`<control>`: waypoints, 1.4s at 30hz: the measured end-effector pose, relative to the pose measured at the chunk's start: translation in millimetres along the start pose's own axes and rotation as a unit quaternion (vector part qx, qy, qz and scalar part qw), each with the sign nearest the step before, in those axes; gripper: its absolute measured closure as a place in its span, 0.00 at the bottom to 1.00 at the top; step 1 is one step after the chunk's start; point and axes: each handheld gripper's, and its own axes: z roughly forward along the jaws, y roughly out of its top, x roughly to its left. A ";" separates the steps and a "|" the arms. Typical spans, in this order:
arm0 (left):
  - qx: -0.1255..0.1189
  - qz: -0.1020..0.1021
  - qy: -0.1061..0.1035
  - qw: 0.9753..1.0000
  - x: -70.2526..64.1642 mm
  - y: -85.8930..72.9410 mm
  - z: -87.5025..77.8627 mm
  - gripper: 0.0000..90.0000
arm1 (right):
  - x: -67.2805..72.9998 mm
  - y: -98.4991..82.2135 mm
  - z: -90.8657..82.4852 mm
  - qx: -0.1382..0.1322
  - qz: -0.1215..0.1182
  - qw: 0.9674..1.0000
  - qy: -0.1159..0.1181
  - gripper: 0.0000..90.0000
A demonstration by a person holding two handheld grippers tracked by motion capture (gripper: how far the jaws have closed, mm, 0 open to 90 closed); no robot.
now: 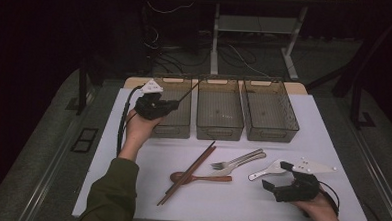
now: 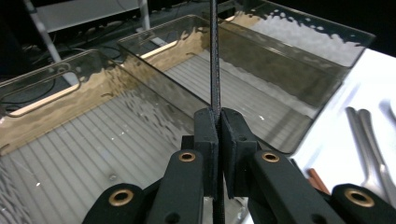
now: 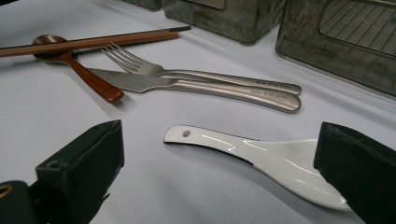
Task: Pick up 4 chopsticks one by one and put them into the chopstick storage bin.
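The left gripper (image 1: 170, 105) is pinching a thin black chopstick (image 2: 214, 56) over the left bin (image 1: 180, 128) at the table's far side, its jaws fully closed on it. The stick is slender, dark and faintly textured — gripped near one end, it could pivot or slip and catch the bin wall. The right gripper (image 1: 276, 175) is resting wide open, holding nothing, just near of the white spoon (image 3: 261, 156).
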 end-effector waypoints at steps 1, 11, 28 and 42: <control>0.000 -0.002 0.002 1.000 1.4 0.5 0.8 0.94 | -0.1 -0.1 -0.1 0.000 0.001 1.000 0.000 0.02; -0.011 -0.021 0.022 0.999 31.4 4.0 4.0 0.94 | -0.6 0.0 -0.8 -0.002 -0.001 1.000 0.000 0.02; 0.017 -0.059 0.052 0.997 52.4 -8.3 20.3 0.94 | -1.7 -0.4 -1.9 -0.003 0.002 1.000 -0.002 0.02; 0.050 -0.083 0.076 0.992 52.7 -12.8 29.7 0.88 | -2.1 -0.5 -2.0 -0.004 0.002 1.000 -0.002 0.02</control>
